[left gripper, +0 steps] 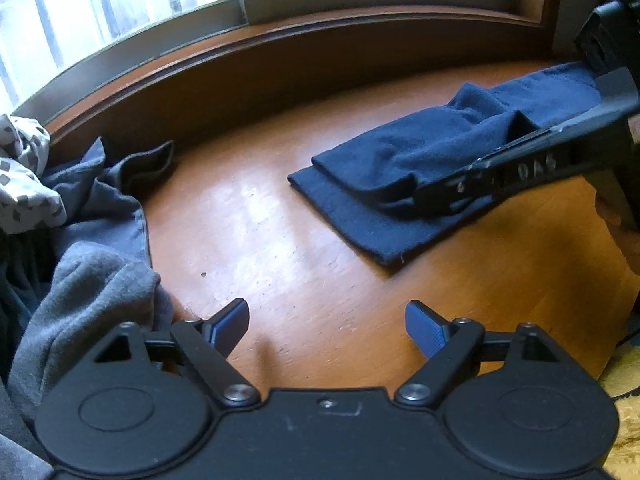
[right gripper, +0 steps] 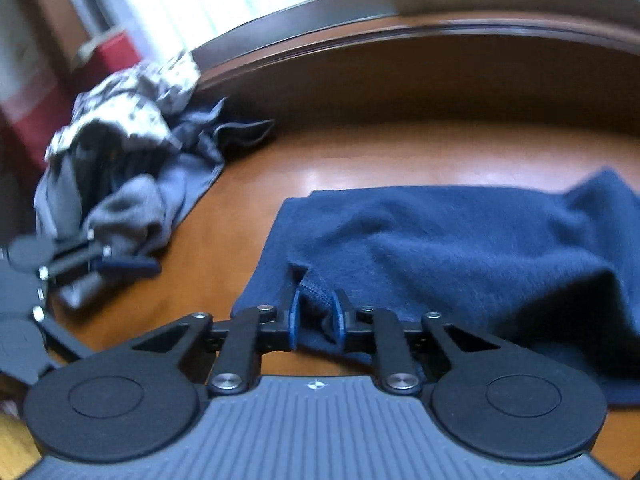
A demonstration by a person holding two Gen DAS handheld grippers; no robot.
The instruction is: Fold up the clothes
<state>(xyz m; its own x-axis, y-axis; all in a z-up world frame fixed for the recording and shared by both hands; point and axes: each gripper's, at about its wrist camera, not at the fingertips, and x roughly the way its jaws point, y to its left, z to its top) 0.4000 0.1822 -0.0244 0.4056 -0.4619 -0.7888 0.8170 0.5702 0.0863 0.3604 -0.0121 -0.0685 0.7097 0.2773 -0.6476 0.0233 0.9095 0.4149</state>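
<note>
Navy fleece garment [left gripper: 372, 200]: partly folded, lying on the wooden table [left gripper: 256, 240] right of centre, well apart from the pile.

Left wrist view. Left gripper [left gripper: 326, 326]: spread wide, holding nothing, above bare wood. Right gripper [left gripper: 404, 196]: low over the garment's near layers. Unfolded pile at left: grey sweatshirt [left gripper: 92, 292], slate cloth [left gripper: 120, 192], white patterned cloth [left gripper: 24, 184].

Right wrist view. Right gripper [right gripper: 316, 316]: clenched on a stitched hem of the navy fleece garment [right gripper: 460, 240], fabric bunched between the blue pads [right gripper: 295, 316]. Left gripper [right gripper: 132, 267]: seen at left beside the grey sweatshirt [right gripper: 128, 216].

Handling, judged: light, limp, non-slippery; drapes and drags. Best taken at hems or corners, through all layers.
</note>
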